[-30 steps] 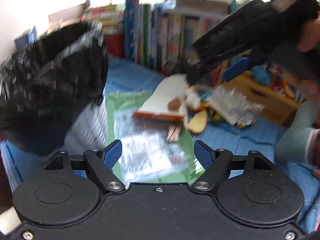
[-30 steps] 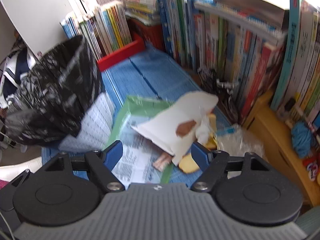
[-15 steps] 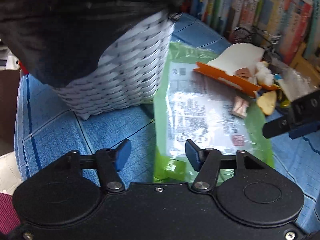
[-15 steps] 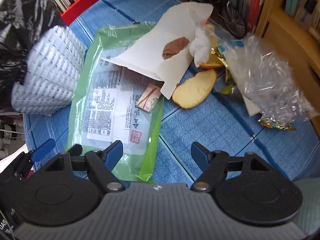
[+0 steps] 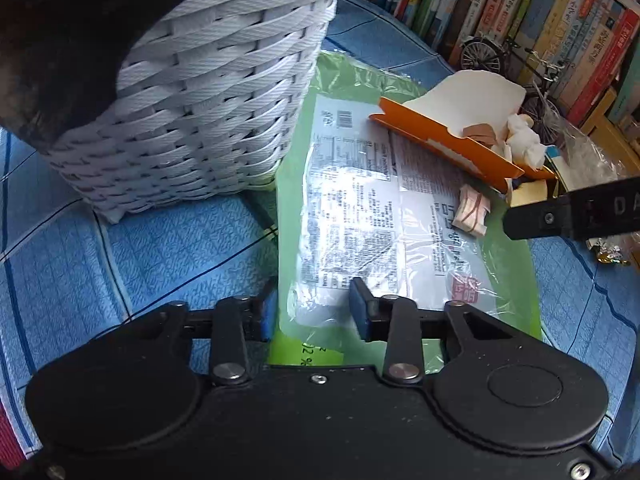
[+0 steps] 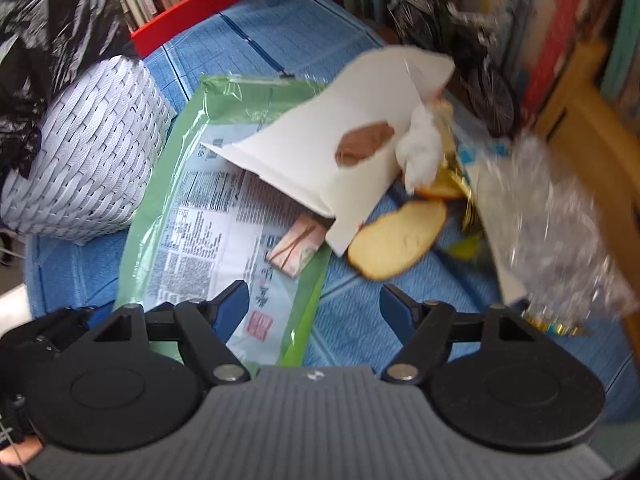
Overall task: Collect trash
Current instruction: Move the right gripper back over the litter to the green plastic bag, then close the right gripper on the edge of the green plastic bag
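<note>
white woven basket (image 5: pixel 208 112) w/ a black bin bag (image 5: pixel 60 40) in it stands at the left on the blue mat (image 5: pixel 132 248), near the mat's left edge. just right of it, touching the basket's base, a big green plastic wrapper (image 5: pixel 376 216) lies flat across the mat's middle, printed label up. left gripper (image 5: pixel 314 310) sits low over the wrapper's near left corner; its jaws have just been closing and are now narrow, w/ the wrapper's corner between the blue pads, but can't tell if they press it yet. on the wrapper's far right part: an orange-and-white card sleeve (image 5: pixel 452 128) and a small pink folded wrapper (image 5: pixel 474 210). right gripper (image 6: pixel 314 300) hangs over the wrapper's near right edge, jaws wide open, nothing in them. further right on the mat: white crumpled tissue (image 6: pixel 420 148), a slice of bread (image 6: pixel 396 240), gold foil bits, then clear crinkly plastic (image 6: pixel 552 220) by the mat's right edge. books (image 5: pixel 520 12) and a small model bike (image 5: pixel 516 64) line the far edge.
</note>
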{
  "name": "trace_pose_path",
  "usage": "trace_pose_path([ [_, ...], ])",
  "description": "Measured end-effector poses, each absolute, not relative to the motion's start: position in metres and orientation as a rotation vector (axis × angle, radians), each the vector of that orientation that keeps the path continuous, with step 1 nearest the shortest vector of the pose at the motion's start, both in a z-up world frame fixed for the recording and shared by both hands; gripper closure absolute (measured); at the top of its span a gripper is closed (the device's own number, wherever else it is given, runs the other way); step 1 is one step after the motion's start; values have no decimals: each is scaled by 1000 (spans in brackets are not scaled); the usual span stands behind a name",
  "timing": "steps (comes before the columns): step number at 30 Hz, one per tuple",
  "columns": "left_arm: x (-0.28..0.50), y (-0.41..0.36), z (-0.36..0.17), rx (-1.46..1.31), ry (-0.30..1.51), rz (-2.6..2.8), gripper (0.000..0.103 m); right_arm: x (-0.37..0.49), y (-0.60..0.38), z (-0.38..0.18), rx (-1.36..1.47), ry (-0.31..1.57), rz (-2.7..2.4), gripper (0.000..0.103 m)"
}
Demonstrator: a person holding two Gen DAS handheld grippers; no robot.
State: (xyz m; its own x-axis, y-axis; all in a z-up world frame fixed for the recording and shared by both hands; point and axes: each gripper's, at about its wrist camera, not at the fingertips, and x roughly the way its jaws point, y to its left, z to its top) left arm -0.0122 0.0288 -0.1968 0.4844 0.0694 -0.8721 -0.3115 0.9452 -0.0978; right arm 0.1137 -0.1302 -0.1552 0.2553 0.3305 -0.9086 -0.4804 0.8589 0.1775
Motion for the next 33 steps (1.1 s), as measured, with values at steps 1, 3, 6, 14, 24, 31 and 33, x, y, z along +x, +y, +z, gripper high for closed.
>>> trace_pose_path([
  [1,-12,29,-197,-264,1038,227,80,111,-126,-153,-191,1157,581,22],
  [3,-11,29,-197,-266,1034,215,91,105,-119,-150,-252,1104,638,24],
  [6,-12,27,-194,-255,1021,195,101,103,-113,-152,-279,1076,697,32],
  [14,-16,21,-190,-229,1006,159,95,120,-111,-166,-279,1088,681,36],
  [24,-11,27,-205,-223,1004,188,73,137,-115,-190,-249,1136,637,35],
  [31,-6,18,-205,-178,1022,181,63,138,-111,-196,-256,1140,639,35],
  [33,-5,19,-205,-190,1023,183,72,138,-112,-195,-253,1138,639,35],
])
